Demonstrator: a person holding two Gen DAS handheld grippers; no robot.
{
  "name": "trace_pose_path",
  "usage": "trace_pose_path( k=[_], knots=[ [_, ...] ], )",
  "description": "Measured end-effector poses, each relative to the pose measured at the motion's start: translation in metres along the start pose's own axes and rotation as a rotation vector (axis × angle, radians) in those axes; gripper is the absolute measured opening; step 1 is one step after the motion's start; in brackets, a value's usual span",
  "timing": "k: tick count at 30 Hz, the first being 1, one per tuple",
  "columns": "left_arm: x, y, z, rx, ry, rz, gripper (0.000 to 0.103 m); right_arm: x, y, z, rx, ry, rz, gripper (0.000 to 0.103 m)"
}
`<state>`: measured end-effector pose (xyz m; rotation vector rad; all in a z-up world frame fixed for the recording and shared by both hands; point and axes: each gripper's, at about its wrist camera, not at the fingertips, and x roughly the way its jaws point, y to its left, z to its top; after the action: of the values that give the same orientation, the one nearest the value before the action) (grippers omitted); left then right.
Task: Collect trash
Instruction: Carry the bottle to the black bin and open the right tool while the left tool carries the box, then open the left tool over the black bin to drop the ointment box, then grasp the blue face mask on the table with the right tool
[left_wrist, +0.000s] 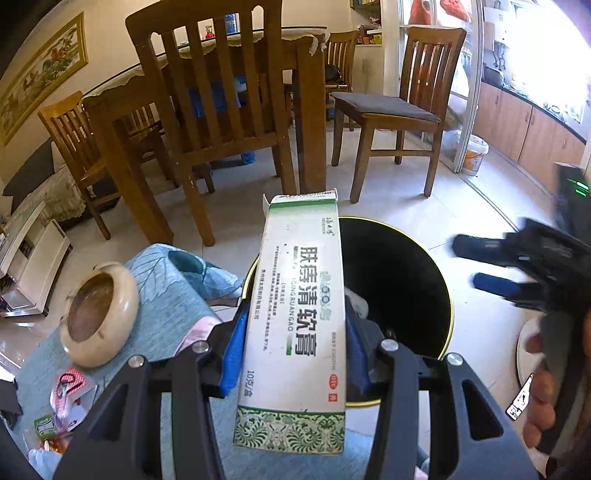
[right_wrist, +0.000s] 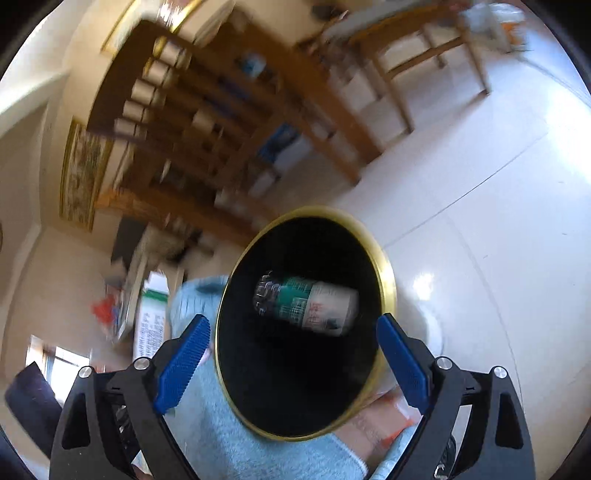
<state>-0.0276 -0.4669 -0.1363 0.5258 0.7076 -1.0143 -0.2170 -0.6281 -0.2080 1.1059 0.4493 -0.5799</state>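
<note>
The left gripper (left_wrist: 295, 328) clamps its jaws on a long white-and-green carton (left_wrist: 295, 317) and holds it at the centre of the left wrist view, its far end over the near rim of the black bin (left_wrist: 399, 266) with the gold edge, which I judge is so that it can drop straight in. The carton's face reads "肤痔清软膏", with Latin letters beneath that seem to spell "FUZHIQING RUANGAO", and "10克/盒" near the low end; the small print is too fine to read. The right gripper (right_wrist: 291, 354) hangs over the same bin with its jaws spread wide and nothing between them, and a small bottle (right_wrist: 306, 304) with a dark cap and green-and-white label shows blurred inside the bin's mouth at mid-frame.
</note>
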Motion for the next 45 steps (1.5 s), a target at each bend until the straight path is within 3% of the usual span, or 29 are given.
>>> trace_pose_path(
  k=[3, 6, 9, 13, 18, 19, 20, 21, 27, 30, 33, 36, 38, 41, 45],
  knots=[
    [0.009, -0.008, 0.004, 0.012, 0.008, -0.004, 0.047, -0.038, -0.006, -0.013, 0.021, -0.158, -0.048, 0.099],
    [0.016, -0.015, 0.007, 0.024, 0.017, -0.012, 0.049, -0.057, 0.0, -0.017, -0.002, -0.255, -0.059, 0.1],
    [0.02, -0.02, 0.011, 0.028, 0.024, -0.012, 0.059, -0.066, 0.013, -0.019, -0.064, -0.312, -0.054, 0.1],
    [0.011, -0.022, 0.01, 0.045, -0.005, 0.009, 0.075, -0.069, 0.024, -0.023, -0.106, -0.342, -0.05, 0.1],
    [-0.013, -0.01, 0.001, 0.034, -0.033, 0.061, 0.077, -0.071, 0.023, -0.025, -0.087, -0.357, -0.081, 0.1],
    [-0.02, -0.006, -0.003, 0.029, -0.042, 0.086, 0.081, -0.07, 0.024, -0.026, -0.092, -0.354, -0.085, 0.1],
    [-0.028, -0.001, -0.006, 0.022, -0.053, 0.115, 0.093, -0.069, 0.028, -0.027, -0.099, -0.348, -0.089, 0.1],
    [-0.042, 0.008, -0.015, 0.005, -0.072, 0.165, 0.1, -0.068, 0.033, -0.03, -0.12, -0.341, -0.096, 0.1],
    [-0.118, 0.064, -0.072, -0.083, -0.089, 0.406, 0.1, -0.05, 0.113, -0.08, -0.427, -0.218, -0.008, 0.1],
    [-0.175, 0.107, -0.121, -0.137, -0.115, 0.53, 0.1, -0.031, 0.171, -0.14, -0.658, -0.064, 0.059, 0.1],
    [-0.225, 0.153, -0.17, -0.207, -0.108, 0.676, 0.1, -0.013, 0.209, -0.192, -0.812, 0.071, 0.109, 0.1],
    [-0.252, 0.204, -0.212, -0.313, -0.048, 0.777, 0.1, 0.006, 0.246, -0.243, -0.984, 0.138, 0.064, 0.1],
    [-0.263, 0.233, -0.238, -0.393, -0.022, 0.8, 0.1, 0.016, 0.255, -0.258, -1.034, 0.159, 0.021, 0.1],
    [-0.268, 0.254, -0.264, -0.46, -0.01, 0.791, 0.1, 0.027, 0.276, -0.27, -1.044, 0.209, 0.052, 0.1],
    [-0.264, 0.258, -0.284, -0.486, -0.012, 0.728, 0.1, 0.047, 0.314, -0.273, -0.931, 0.281, 0.182, 0.1]
  ],
)
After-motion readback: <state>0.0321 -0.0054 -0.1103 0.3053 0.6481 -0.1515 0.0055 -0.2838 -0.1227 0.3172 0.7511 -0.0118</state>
